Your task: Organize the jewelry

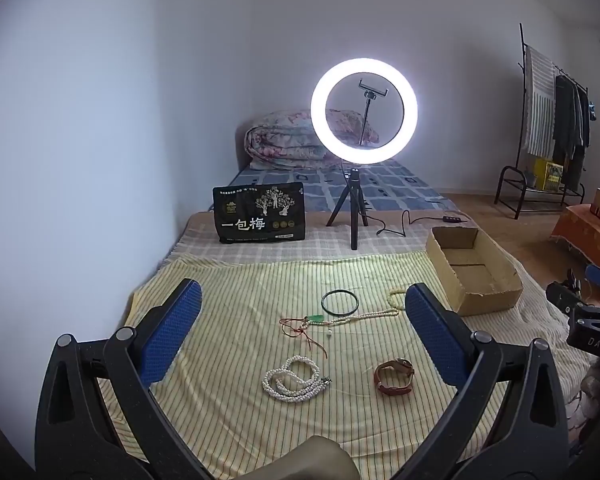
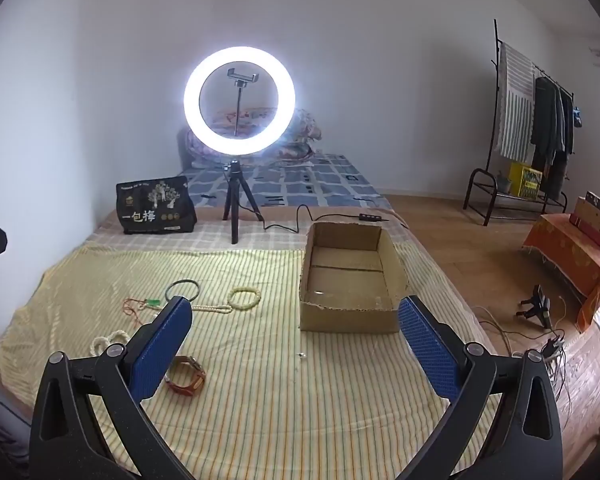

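Observation:
Jewelry lies on a yellow striped cloth on a bed. A white pearl necklace, a brown leather strap bracelet, a dark green bangle, a long cream bead necklace with a green pendant on red cord, and a cream bead bracelet all lie loose. An open cardboard box stands to the right, with something small and glinting inside. My left gripper is open and empty above the jewelry. My right gripper is open and empty, near the box's front wall.
A lit ring light on a tripod stands behind the cloth, its cable trailing right. A black snack bag stands at the back left. A folded quilt lies farther back. The wall is on the left; the bed edge and floor are on the right.

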The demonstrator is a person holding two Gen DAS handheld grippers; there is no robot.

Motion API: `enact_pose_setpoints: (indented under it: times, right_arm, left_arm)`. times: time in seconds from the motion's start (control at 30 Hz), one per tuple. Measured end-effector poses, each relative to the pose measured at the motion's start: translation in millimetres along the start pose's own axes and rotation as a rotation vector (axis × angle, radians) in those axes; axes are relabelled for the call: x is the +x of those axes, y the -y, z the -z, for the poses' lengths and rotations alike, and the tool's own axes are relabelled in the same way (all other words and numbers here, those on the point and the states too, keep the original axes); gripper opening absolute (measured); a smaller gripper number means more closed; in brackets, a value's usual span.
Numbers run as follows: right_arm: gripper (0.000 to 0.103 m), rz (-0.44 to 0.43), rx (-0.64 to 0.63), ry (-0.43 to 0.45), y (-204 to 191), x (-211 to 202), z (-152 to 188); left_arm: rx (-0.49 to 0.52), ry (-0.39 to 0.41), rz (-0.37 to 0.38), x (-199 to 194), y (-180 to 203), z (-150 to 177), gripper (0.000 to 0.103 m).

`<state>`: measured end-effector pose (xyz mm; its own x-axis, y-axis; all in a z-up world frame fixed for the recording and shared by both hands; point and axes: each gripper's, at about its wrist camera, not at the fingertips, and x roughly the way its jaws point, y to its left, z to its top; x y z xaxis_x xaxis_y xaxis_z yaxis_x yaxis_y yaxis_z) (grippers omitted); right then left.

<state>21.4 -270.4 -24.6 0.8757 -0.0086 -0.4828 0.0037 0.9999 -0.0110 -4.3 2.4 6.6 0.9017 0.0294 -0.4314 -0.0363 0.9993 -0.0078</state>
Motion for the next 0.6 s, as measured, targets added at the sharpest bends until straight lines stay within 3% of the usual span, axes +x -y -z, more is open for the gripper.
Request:
enact_pose_setpoints:
  times: [0.6]
  right_arm:
    - [0.102, 0.0, 0.02, 0.013, 2.5, -1.3, -1.4]
  left_arm:
    - [0.01, 0.0, -0.006, 0.3, 1.2, 3.4, 0.103]
